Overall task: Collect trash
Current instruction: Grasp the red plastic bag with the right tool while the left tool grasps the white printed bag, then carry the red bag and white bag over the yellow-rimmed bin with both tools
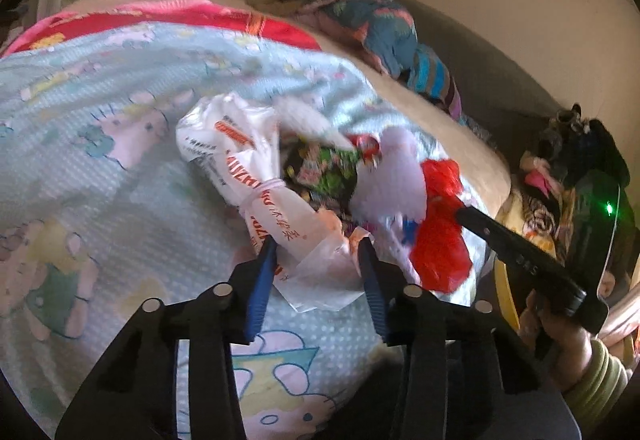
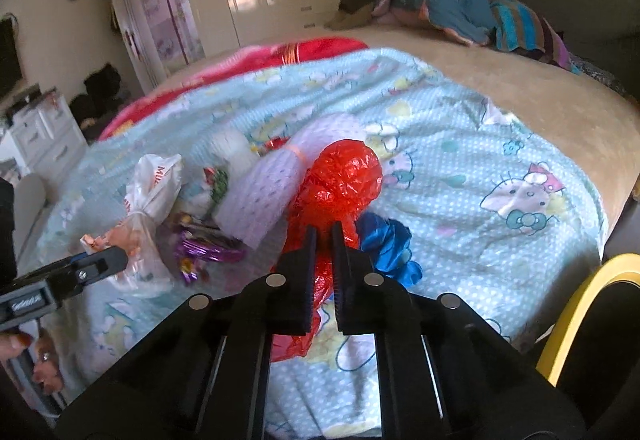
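The right gripper [image 2: 324, 236] is clamped on the red plastic bag [image 2: 340, 179], its jaws nearly together with red film pinched between them, probably so the bag can be lifted off the bed. The left gripper [image 1: 320, 252] stands open around the tied neck of the white printed bag [image 1: 256, 175] (not yet squeezing it). Both bags lie on the pale blue cartoon blanket [image 2: 500, 143]. Just beyond sit loose snack wrappers [image 2: 208, 244], a crumpled blue bag [image 2: 388, 244] and a lilac bundle [image 2: 276, 183]. A yellow bin rim [image 2: 580, 304] waits at the right, beside the bed.
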